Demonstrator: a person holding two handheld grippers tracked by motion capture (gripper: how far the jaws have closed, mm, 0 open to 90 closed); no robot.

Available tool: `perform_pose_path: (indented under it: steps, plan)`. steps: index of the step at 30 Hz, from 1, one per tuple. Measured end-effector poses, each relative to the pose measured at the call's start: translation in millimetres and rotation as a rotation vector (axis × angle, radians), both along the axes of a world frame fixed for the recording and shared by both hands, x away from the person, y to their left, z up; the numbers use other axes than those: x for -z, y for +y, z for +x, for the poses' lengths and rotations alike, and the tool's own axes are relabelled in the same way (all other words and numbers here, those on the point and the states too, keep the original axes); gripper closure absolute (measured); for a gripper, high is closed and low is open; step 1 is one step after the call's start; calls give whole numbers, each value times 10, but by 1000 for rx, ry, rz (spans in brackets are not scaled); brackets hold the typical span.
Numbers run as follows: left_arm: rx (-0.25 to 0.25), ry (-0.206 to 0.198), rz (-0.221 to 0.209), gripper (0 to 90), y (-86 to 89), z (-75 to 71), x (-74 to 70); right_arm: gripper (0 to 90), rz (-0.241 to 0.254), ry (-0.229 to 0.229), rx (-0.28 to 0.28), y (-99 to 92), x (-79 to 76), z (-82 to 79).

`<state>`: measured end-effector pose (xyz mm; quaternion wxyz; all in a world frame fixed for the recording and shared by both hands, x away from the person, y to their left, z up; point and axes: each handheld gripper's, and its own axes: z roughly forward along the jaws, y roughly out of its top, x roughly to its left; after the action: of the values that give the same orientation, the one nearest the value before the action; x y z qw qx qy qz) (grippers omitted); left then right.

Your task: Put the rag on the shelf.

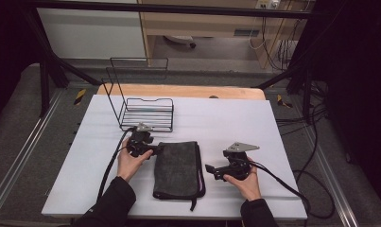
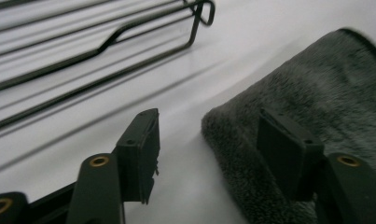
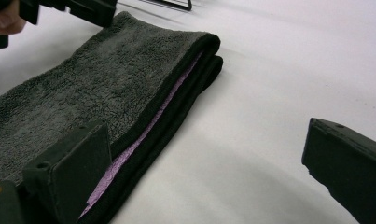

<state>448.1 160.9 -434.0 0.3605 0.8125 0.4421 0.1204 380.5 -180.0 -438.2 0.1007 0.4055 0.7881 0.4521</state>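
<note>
**Tongs at the folded towel**

At the towel's far left corner, the left gripper (image 1: 156, 149) stood with its jaws part-open, one over the pile and one over bare table, not pressing the cloth; the right gripper (image 1: 210, 171) held its jaws wide just beside the right edge, gripping nothing; the dark grey towel (image 1: 177, 169) lay folded flat on the white table (image 1: 235, 123), purple showing in its fold; a black wire rack (image 1: 148, 113) stood just behind.

wire rack (image 2: 101, 46) blurred, towel (image 2: 316, 102) cropped
</note>
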Motion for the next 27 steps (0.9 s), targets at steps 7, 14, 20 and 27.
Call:
perform_pose_path:
  steps: [7,14,20,27]
  plan:
    - [1,46,-37,555,-37,39,90,22,2,11,6,3,12,23]
    - [0,69,-53,677,-62,9,100,44,41,12,21,13,2,53]
    - [-2,51,-53,742,-88,-31,119,56,33,21,39,98,-47,149]
    - [-5,49,-46,764,-108,-41,122,120,30,33,65,305,-69,362]
